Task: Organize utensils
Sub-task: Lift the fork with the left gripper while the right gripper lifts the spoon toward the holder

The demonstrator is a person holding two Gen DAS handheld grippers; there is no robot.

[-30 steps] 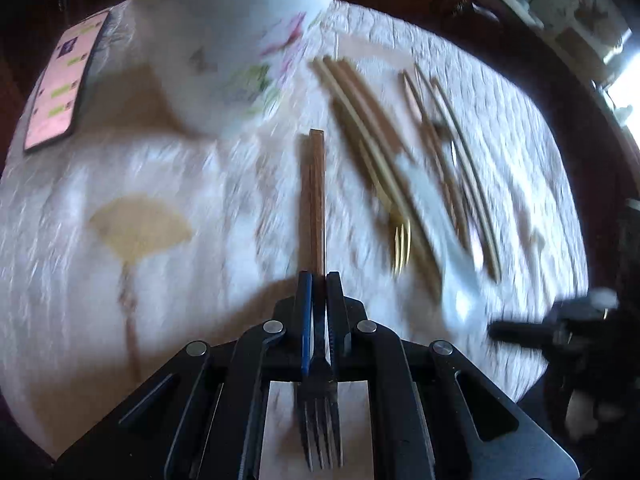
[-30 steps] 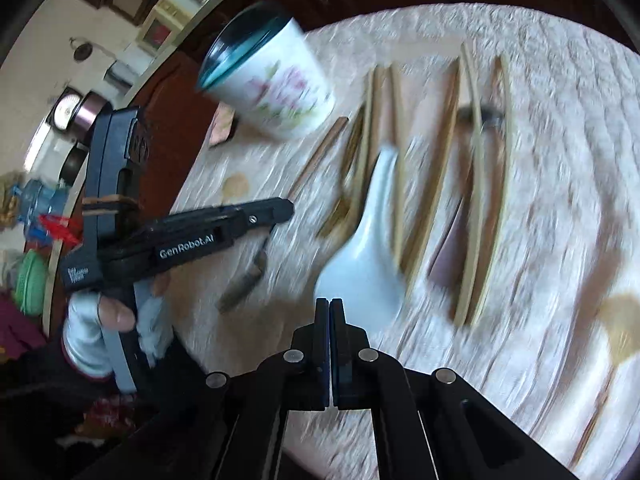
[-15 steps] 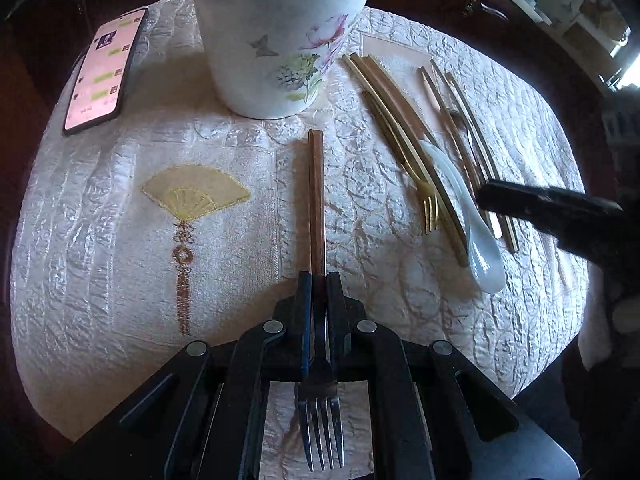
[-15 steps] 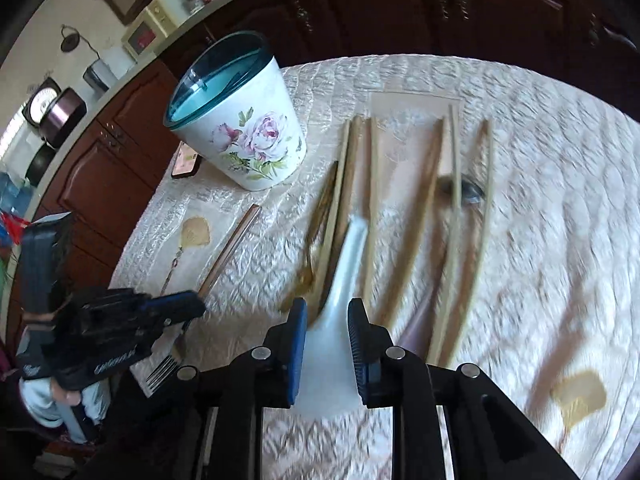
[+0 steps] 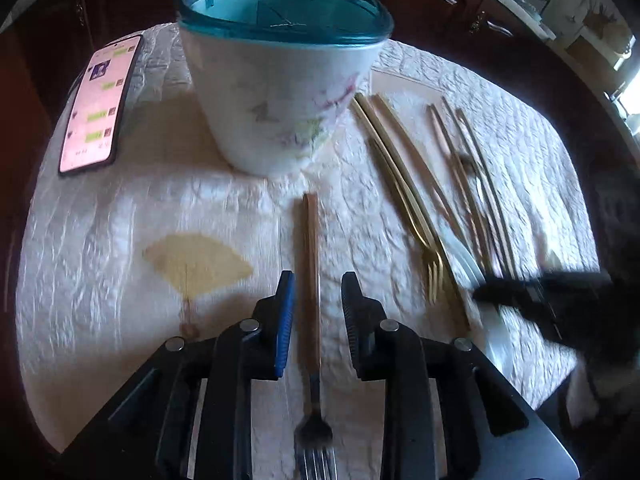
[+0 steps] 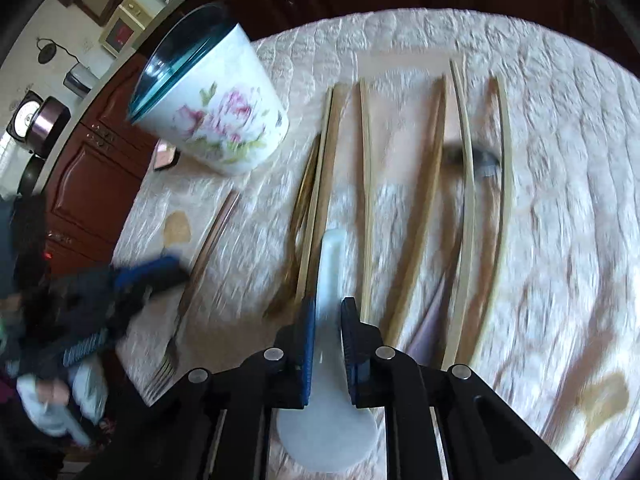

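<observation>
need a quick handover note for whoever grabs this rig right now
Left tongs: jaws opening around the brown-handled fork, pads clear of it, fork on the tablecloth.
Right tongs: jaws closing on the white spoon.
Floral cup shows nothing inside in these views.
Gold fork and the chopsticks lie loose.
Left: get every utensil sorted.

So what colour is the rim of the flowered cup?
Teal blue; the cup rim shows best in the left wrist view.

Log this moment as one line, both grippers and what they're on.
left gripper: opening, astride wooden-handled fork | right gripper: closing on white spoon
</observation>
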